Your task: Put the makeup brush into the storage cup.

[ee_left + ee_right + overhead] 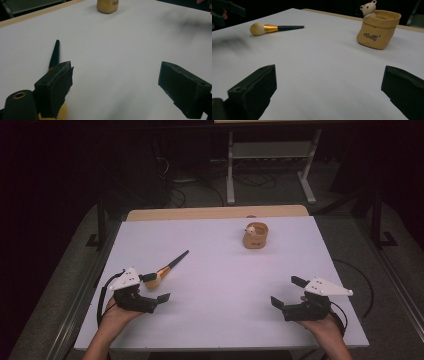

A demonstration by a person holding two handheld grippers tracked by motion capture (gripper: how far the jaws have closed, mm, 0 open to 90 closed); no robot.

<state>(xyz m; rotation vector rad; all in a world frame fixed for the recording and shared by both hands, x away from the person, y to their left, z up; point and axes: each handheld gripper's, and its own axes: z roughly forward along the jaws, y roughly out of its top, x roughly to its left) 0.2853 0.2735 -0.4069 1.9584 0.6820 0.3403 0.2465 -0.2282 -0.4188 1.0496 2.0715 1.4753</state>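
From the right gripper view the makeup brush (272,28) shows whole: a pale round head, a gold collar and a dark tapered handle, lying flat on the white table (317,65), while the tan pouch (379,28) reveals a small bear figure (368,9) peeking over its rim and dark lettering on its front. The left gripper view gives instead just the handle tip (55,53) at 11 o'clock and a sliver of the head behind one jaw, with the pouch's base (107,6) cut off at 12 o'clock.

In the high view the left gripper (153,287) sits at 8 o'clock on the table, held low in the person's hand, jaws wide apart and gripping nothing; the brush head (156,281) lies just beside the far jaw, the handle running off towards 1 o'clock. The right gripper (288,291) rests at 4 o'clock, also spread open and empty, well apart from the pouch (255,236) at 12 o'clock
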